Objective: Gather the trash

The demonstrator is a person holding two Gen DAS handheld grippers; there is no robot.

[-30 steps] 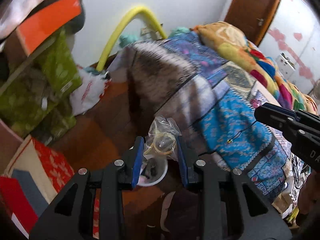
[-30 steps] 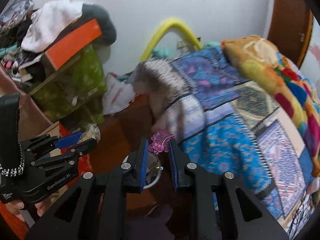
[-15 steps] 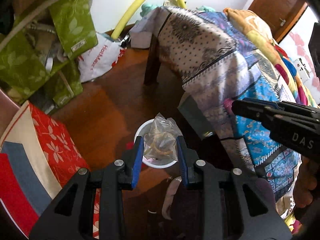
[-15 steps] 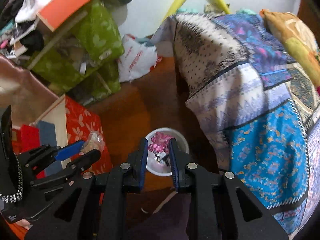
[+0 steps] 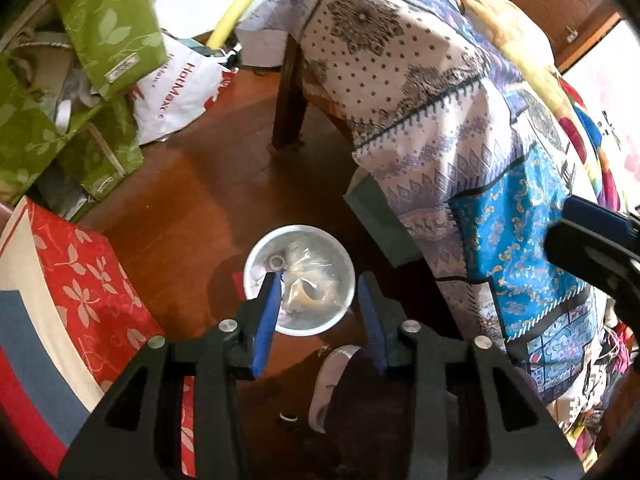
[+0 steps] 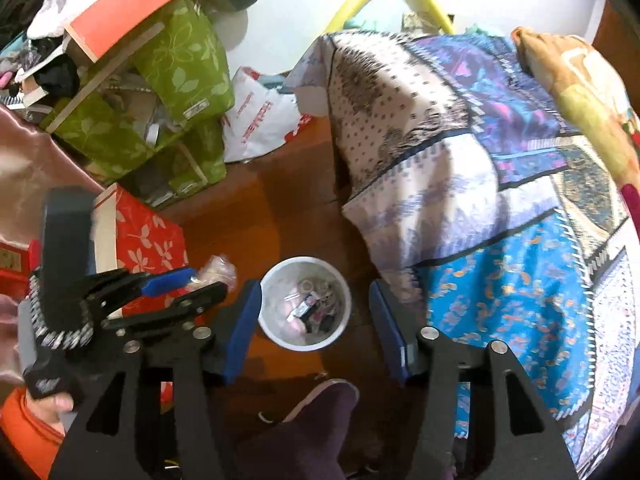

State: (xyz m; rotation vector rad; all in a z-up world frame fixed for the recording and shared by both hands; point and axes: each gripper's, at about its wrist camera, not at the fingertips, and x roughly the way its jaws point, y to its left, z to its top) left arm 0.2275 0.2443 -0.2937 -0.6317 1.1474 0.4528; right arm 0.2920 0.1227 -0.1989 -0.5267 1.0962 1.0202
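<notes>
A small white bin (image 5: 256, 256) stands on the brown wooden floor beside the bed; it also shows in the right wrist view (image 6: 276, 332). In the left wrist view my left gripper (image 5: 320, 296) is open above the bin, and the clear plastic bag (image 5: 308, 280) lies inside it. In the right wrist view the left gripper (image 6: 188, 290) still seems to have the crumpled bag (image 6: 218, 268) at its tips. My right gripper (image 6: 314, 312) is open and empty over the bin, which holds small pink and white trash (image 6: 308, 308).
A bed with a patterned quilt (image 6: 480, 200) fills the right side. Green storage bags (image 6: 160, 92), a white shopping bag (image 5: 176, 88) and a red floral box (image 5: 80, 280) crowd the left. A slipper (image 5: 332, 376) lies on the floor near the bin.
Both grippers swung down over the white bin and opened. The pink item left the right gripper and went into the bin. The left gripper released the clear bag over the bin.
</notes>
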